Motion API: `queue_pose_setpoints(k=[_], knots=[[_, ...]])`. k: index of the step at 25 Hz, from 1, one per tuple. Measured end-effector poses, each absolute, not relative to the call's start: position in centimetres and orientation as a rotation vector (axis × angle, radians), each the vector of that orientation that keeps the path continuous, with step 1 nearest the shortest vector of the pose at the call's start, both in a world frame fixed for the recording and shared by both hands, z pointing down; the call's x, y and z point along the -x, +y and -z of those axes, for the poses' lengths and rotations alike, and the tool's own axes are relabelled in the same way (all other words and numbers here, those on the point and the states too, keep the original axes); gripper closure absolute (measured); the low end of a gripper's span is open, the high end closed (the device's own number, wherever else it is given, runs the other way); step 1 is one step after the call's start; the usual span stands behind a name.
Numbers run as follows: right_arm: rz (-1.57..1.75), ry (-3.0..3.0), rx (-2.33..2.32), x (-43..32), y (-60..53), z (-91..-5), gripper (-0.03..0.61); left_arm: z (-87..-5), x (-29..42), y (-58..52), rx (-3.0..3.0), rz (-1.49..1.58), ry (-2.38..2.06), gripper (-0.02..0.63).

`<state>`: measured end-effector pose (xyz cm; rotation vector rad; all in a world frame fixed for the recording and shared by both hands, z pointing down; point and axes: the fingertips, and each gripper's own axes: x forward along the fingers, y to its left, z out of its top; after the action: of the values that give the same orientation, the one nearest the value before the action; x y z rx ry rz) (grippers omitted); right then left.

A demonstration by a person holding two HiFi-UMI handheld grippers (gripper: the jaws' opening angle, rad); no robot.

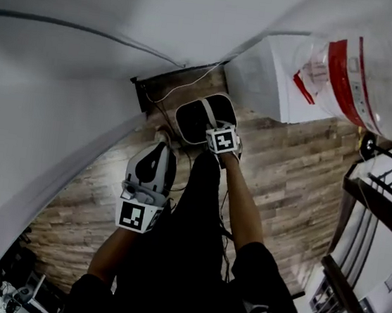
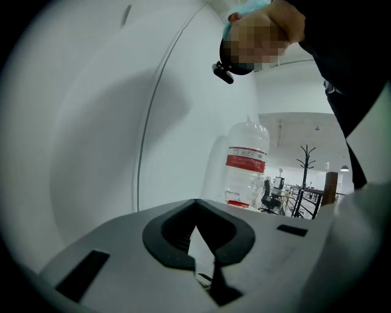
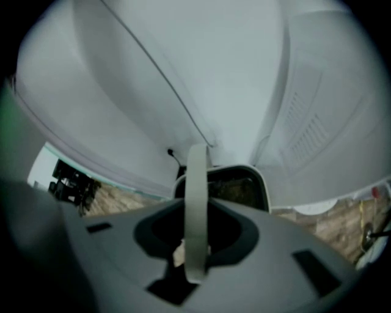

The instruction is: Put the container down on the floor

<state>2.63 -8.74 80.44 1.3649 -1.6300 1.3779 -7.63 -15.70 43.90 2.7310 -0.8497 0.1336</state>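
A white container (image 1: 202,115) with a dark inside hangs by the wall, low over the wooden floor (image 1: 294,164); I cannot tell whether it touches the floor. My right gripper (image 1: 218,129) is shut on its white band handle (image 3: 197,174), which runs upright between the jaws in the right gripper view, with the container's rim (image 3: 264,183) beyond. My left gripper (image 1: 151,162) is to the left and nearer to me. Its jaws meet at the tips (image 2: 195,203) with nothing in them.
A big clear water bottle (image 1: 367,63) with a red label stands on a white unit (image 1: 265,83) at the right; the bottle (image 2: 245,164) also shows ahead of the left gripper. A white wall (image 1: 62,93) curves along the left. A black rack (image 1: 384,186) is at the right.
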Motion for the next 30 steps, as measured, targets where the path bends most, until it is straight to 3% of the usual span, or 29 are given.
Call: queue_pose_setpoints(k=[17, 30], knots=[[-1.397, -1.575, -1.460, -5.0, -11.9, -96.0, 0.476, -52.8, 6.5, -16.4, -2.640, -0.147, -0.900, 0.586], [-1.387, -1.594, -1.439, -6.5, -15.1, -103.1, 0.476, -57.9, 5.0, -18.6, -2.629, -0.169, -0.979, 0.586]])
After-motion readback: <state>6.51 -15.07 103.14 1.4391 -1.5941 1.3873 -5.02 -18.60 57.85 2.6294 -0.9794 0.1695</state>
